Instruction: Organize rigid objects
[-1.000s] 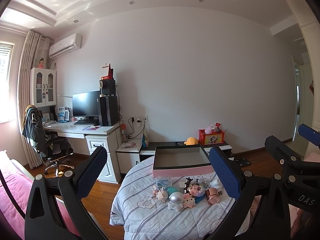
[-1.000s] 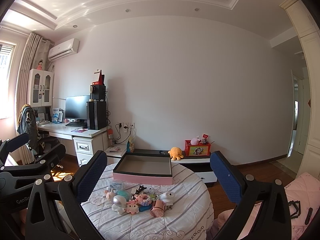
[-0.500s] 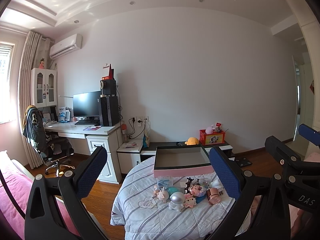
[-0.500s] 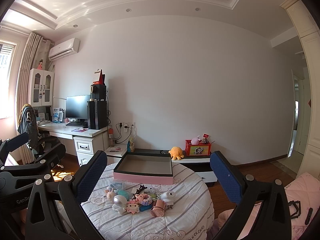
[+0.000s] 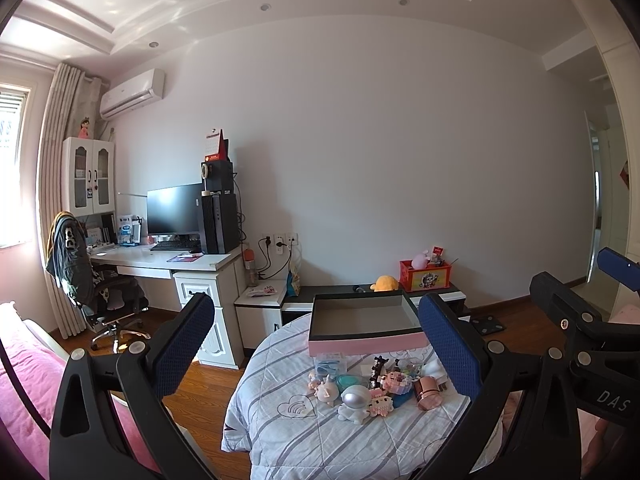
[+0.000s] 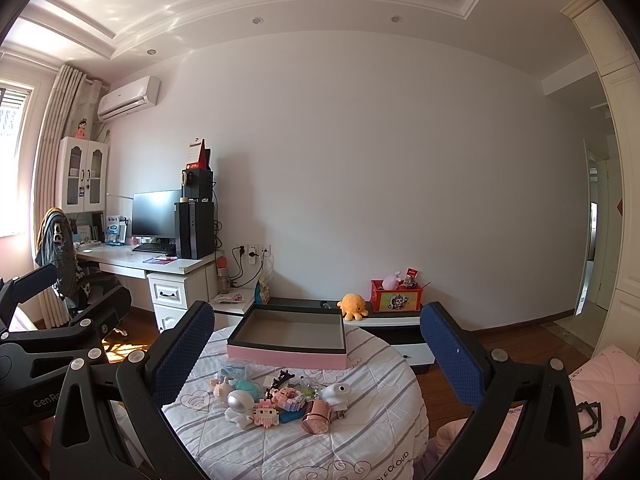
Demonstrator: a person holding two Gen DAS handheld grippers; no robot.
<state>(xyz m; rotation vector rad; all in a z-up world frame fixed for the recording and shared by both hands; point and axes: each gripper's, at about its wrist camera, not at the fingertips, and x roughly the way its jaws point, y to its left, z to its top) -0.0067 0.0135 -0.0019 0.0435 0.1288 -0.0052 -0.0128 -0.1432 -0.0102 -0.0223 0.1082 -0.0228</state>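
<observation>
A round table with a striped white cloth (image 5: 304,432) (image 6: 372,424) holds an empty pink box with a dark rim (image 5: 366,346) (image 6: 288,354) at its far side. In front of the box lies a pile of small toys: a silver astronaut figure (image 5: 354,400) (image 6: 239,404), pink block figures (image 6: 266,412), a rose-gold cylinder (image 5: 427,392) (image 6: 317,416), a white figure (image 6: 338,392). My left gripper (image 5: 316,344) and my right gripper (image 6: 312,350) are both open, empty, held back from the table and above it.
A white desk (image 5: 168,262) with monitor and computer tower stands at the left, with an office chair (image 5: 100,296). A low cabinet with a red box (image 6: 394,300) and an orange plush (image 6: 352,306) stands behind the table. Pink bedding (image 6: 600,384) lies at the right.
Both views have shifted only slightly; the table and toys sit a little lower and nearer. Both grippers stay open.
</observation>
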